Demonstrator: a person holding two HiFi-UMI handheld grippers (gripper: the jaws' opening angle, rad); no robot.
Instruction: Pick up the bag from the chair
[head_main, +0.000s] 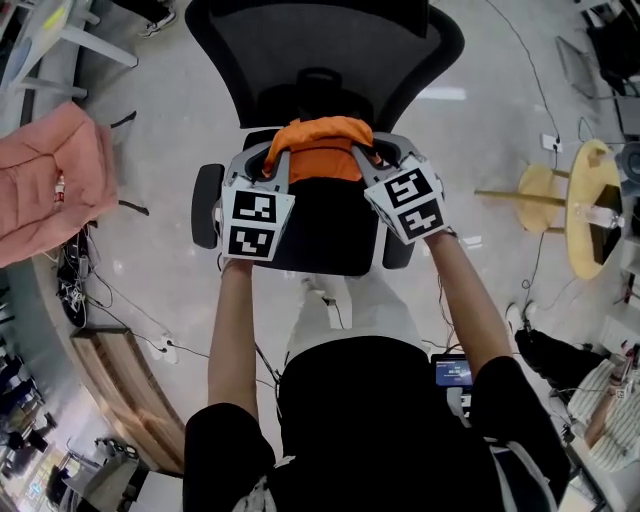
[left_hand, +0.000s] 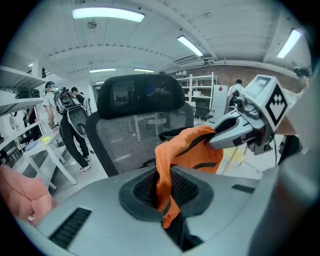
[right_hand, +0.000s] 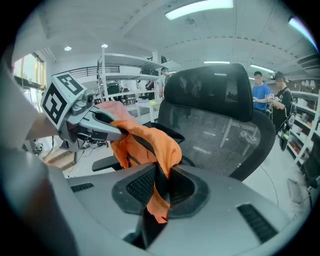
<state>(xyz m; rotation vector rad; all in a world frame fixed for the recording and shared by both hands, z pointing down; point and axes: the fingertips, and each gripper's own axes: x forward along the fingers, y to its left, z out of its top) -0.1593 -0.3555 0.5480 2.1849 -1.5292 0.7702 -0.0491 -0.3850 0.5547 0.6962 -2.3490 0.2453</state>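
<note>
The left hand-held gripper (left_hand: 162, 195) and the right hand-held gripper (right_hand: 159, 192) each pinched an end fold of the orange bag (head_main: 318, 150) (soft, limp, likely light).

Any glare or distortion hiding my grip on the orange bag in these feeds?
Head view: sharp, only a pale glare patch on the floor, off the bag. Left gripper view: fisheye bending, ceiling light blown out, fabric shut in the left gripper clear. Right gripper view: same bending, dark corners, pinch of the right gripper readable.
</note>
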